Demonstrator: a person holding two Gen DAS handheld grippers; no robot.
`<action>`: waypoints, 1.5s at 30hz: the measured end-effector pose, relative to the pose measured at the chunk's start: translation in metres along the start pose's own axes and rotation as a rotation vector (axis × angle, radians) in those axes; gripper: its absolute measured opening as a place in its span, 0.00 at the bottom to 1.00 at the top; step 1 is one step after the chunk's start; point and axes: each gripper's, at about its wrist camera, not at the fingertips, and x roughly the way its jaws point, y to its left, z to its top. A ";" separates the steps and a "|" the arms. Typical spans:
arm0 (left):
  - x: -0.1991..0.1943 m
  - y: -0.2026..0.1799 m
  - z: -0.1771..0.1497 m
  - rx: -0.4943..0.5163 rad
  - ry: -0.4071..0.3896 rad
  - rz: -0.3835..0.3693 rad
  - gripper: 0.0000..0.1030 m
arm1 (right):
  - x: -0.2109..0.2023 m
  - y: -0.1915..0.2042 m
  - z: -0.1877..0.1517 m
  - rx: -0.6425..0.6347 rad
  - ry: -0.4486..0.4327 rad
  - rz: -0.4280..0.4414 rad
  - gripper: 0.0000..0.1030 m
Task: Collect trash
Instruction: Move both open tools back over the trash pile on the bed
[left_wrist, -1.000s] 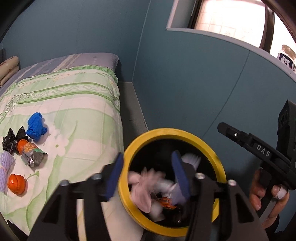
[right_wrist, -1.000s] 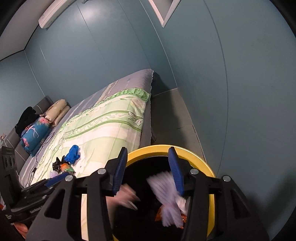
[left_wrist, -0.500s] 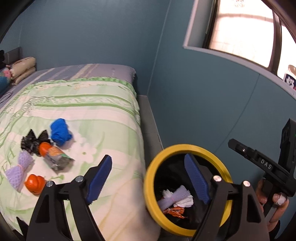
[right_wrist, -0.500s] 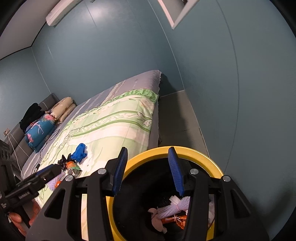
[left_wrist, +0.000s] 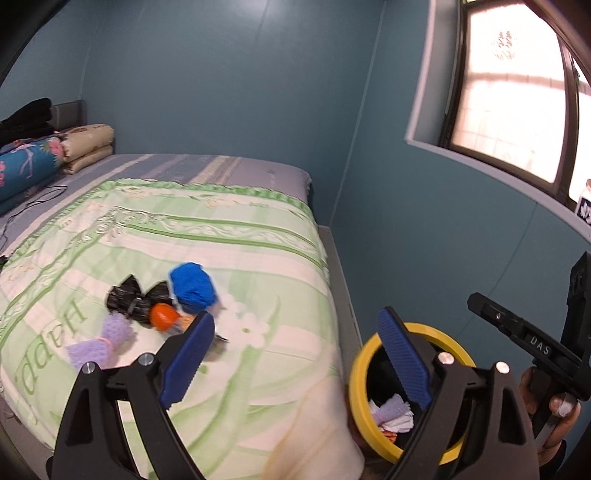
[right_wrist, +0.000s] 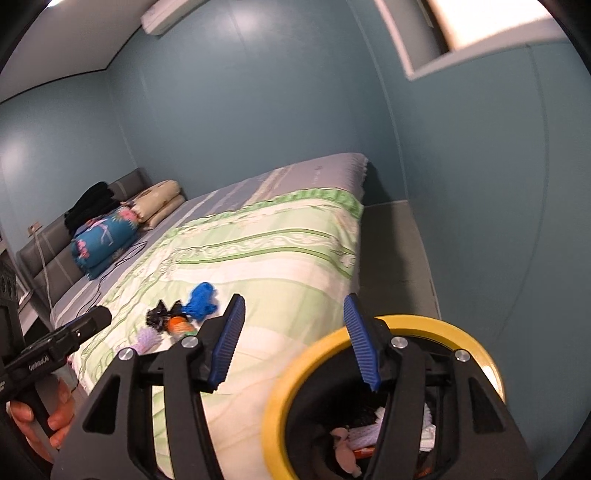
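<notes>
A black bin with a yellow rim (left_wrist: 369, 354) (right_wrist: 436, 325) stands on the floor beside the bed and holds white, lilac and orange scraps (left_wrist: 395, 410) (right_wrist: 354, 439). On the green quilt lie a blue crumpled piece (left_wrist: 192, 282) (right_wrist: 201, 295), a black wrapper (left_wrist: 133, 295) (right_wrist: 159, 317), an orange piece (left_wrist: 162, 317) (right_wrist: 177, 325) and a lilac bow-shaped wrapper (left_wrist: 99, 339) (right_wrist: 147, 338). My left gripper (left_wrist: 295, 354) is open and empty, above the bed edge between the pile and the bin. My right gripper (right_wrist: 293, 339) is open and empty, above the bin's near rim.
The bed (left_wrist: 221, 236) fills the left, with folded bedding and pillows (left_wrist: 33, 162) at its head and a cable (left_wrist: 26, 206) on the sheet. A teal wall (left_wrist: 424, 240) with a window ledge stands to the right. A narrow grey floor strip (right_wrist: 399, 258) runs between bed and wall.
Both grippers dropped their scraps into the bin, opened wider and swung up and left toward the bed. The bin has slid to the lower right of both views.
</notes>
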 end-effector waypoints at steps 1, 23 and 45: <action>-0.004 0.005 0.001 -0.005 -0.011 0.010 0.85 | 0.001 0.004 0.001 -0.009 -0.001 0.008 0.53; -0.064 0.112 -0.014 -0.172 -0.125 0.147 0.92 | 0.037 0.122 -0.007 -0.169 0.027 0.225 0.67; -0.038 0.201 -0.042 -0.284 -0.073 0.225 0.92 | 0.119 0.199 -0.040 -0.294 0.135 0.265 0.68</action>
